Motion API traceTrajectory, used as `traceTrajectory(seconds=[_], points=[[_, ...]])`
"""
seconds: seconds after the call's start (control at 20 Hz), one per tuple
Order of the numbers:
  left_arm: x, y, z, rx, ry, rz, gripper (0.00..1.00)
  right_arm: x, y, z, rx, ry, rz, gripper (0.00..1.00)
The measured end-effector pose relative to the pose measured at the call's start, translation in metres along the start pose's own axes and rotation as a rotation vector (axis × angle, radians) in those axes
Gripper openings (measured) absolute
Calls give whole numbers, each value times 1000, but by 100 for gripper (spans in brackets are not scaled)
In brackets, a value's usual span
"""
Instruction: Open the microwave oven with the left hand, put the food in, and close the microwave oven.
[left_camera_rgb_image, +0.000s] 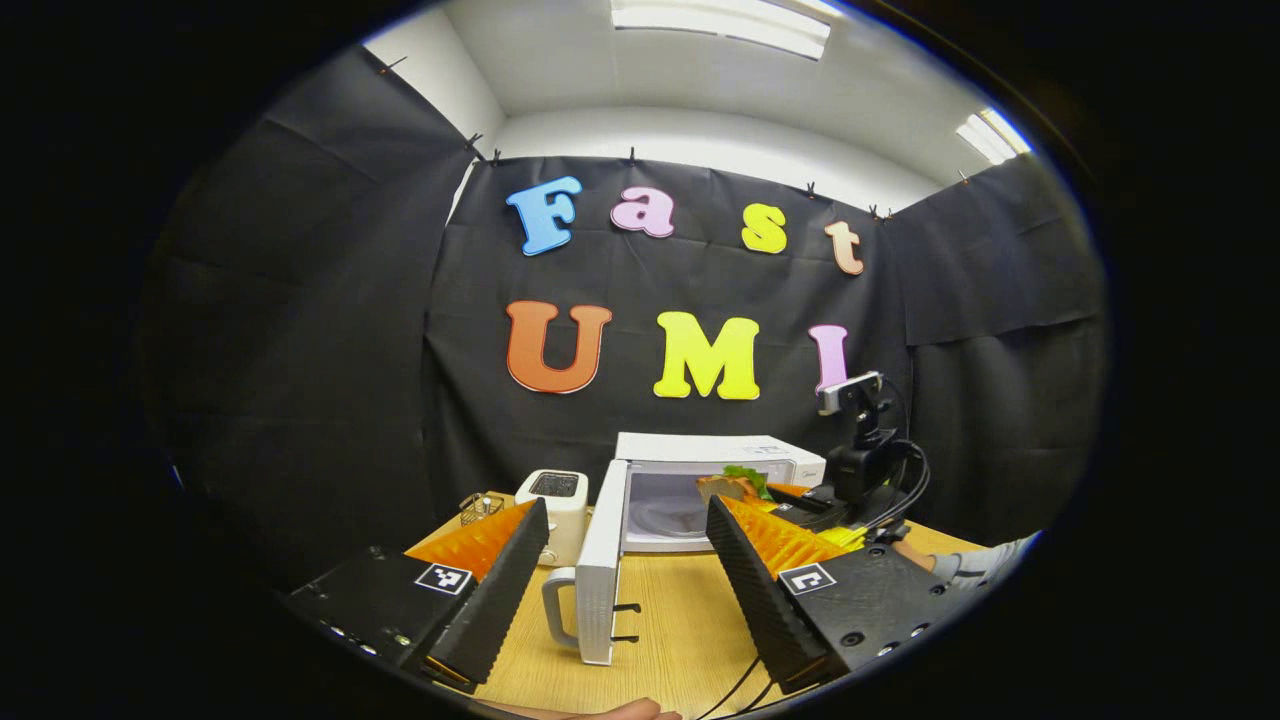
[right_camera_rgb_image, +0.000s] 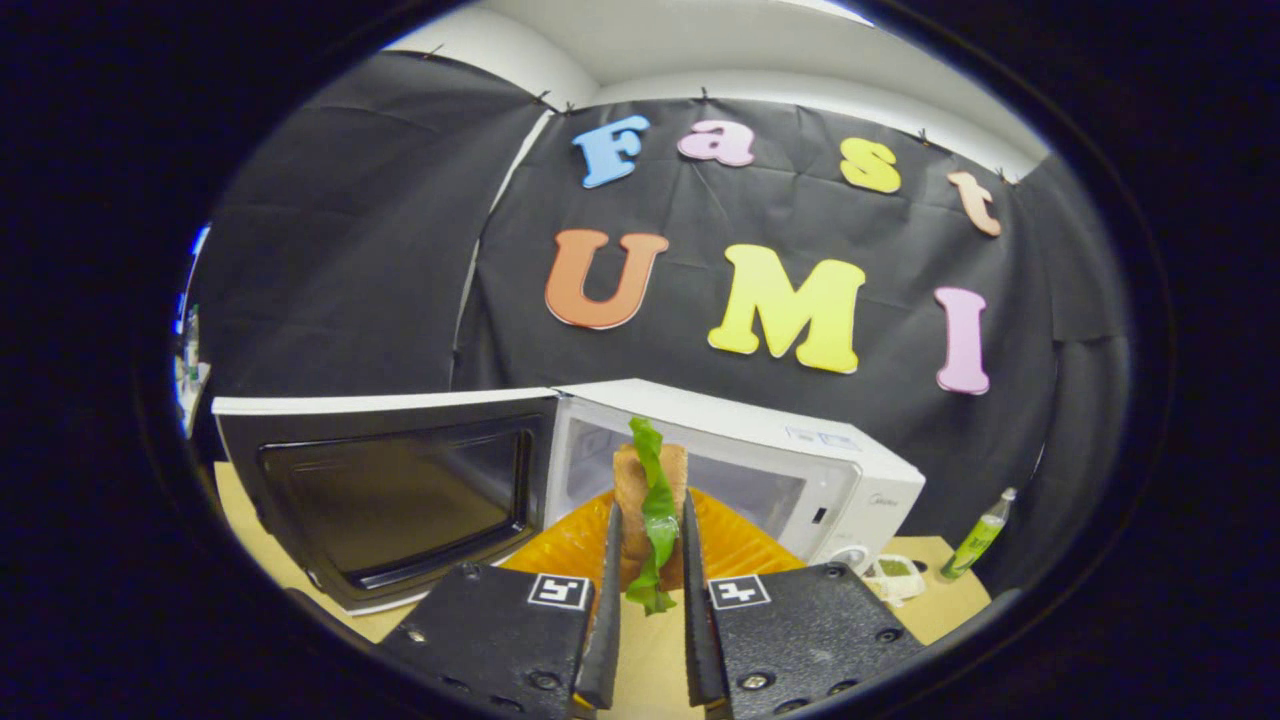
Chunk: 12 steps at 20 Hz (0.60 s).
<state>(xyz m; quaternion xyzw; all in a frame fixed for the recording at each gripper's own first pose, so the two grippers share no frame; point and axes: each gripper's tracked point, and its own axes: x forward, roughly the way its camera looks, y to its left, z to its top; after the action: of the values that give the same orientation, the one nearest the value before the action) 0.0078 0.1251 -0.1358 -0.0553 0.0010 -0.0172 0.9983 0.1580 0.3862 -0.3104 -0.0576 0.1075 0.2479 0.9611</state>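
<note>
The microwave (right_camera_rgb_image: 740, 450) sits at the far side of the wooden surface (left_camera_rgb_image: 680, 610), its door (left_camera_rgb_image: 600, 570) swung fully out to the left, so the cavity is clear for loading. In the left gripper view the door stands edge-on with its handle (left_camera_rgb_image: 556, 605) toward the near side, between the fingers of the left gripper (left_camera_rgb_image: 620, 560) but apart from both of them. That gripper hangs back with its jaws spread wide and nothing in them, probably kept close to the door so it can push it shut afterwards.

The right gripper (right_camera_rgb_image: 648, 560) has its jaws pinching the food (right_camera_rgb_image: 650, 490), a sandwich with a green leaf hanging out of it, held on edge so the bread faces meet the two fingers. It is carried just in front of the open cavity, and I judge it is not yet inside. From the left gripper view the same sandwich (left_camera_rgb_image: 735, 485) shows at the mouth of the oven.

A toaster (left_camera_rgb_image: 556, 510) stands left of the door, and a small green bottle (right_camera_rgb_image: 978, 548) to the microwave's right.
</note>
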Motion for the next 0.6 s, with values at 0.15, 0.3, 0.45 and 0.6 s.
traceTrajectory(seconds=[0.15,0.3,0.45,0.6], points=[[4,7,-4,17,11,19,95,43,-1,-11,84,-13,-41,25],[13,15,-10,40,22,43,84,80,-3,-26,221,-25,-95,30],[21,23,-17,49,25,74,95,111,-10,-33,408,-89,-156,24],[32,26,-24,15,45,97,95,143,-12,-39,582,-105,-196,30]])
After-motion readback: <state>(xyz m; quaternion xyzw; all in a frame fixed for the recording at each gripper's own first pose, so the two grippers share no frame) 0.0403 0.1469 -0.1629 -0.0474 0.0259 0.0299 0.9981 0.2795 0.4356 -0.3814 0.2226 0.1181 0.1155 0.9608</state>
